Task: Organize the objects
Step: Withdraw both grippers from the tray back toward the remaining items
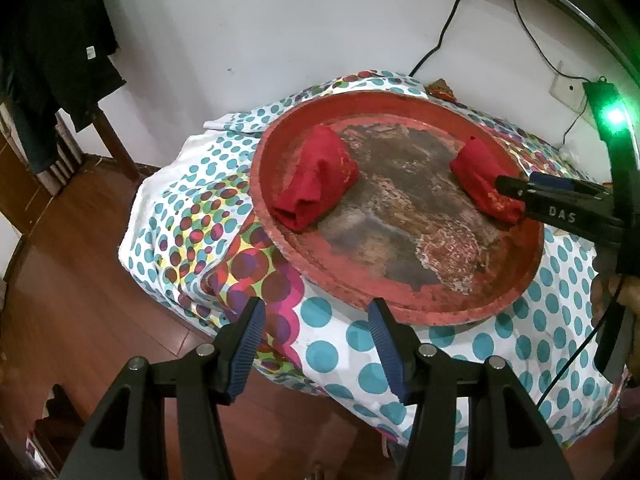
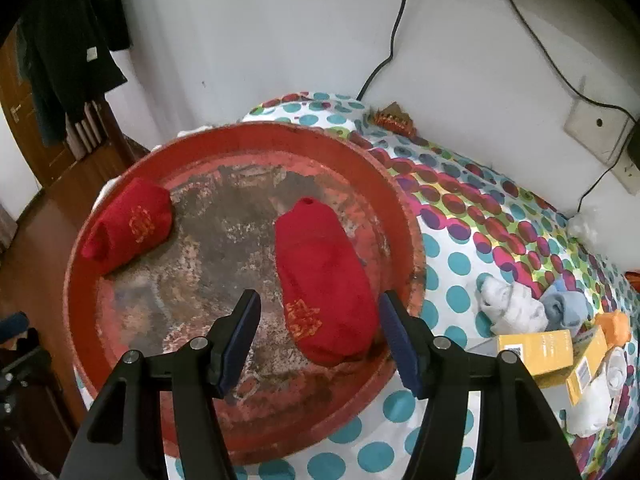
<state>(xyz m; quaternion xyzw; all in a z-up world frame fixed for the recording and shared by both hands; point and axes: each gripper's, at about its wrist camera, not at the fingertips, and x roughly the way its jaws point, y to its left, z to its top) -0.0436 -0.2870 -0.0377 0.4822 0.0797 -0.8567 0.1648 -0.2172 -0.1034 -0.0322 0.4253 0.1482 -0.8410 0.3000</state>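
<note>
Rims first: round red tray (image 2: 400, 216), paint worn to brown in the middle, lies on a dotted cloth (image 2: 456, 264) over the table, near the wall. Two folded red socks rest inside, one at the left rim (image 2: 128, 226), one at the right (image 2: 324, 280). Right claw (image 2: 318, 336) is spread apart around the right sock's end, not touching. Left claw (image 1: 316, 348) hangs open before the tray's near edge. Only the right view shows yellow boxes (image 2: 536, 352) and pale socks (image 2: 510, 306) beyond the tray.
</note>
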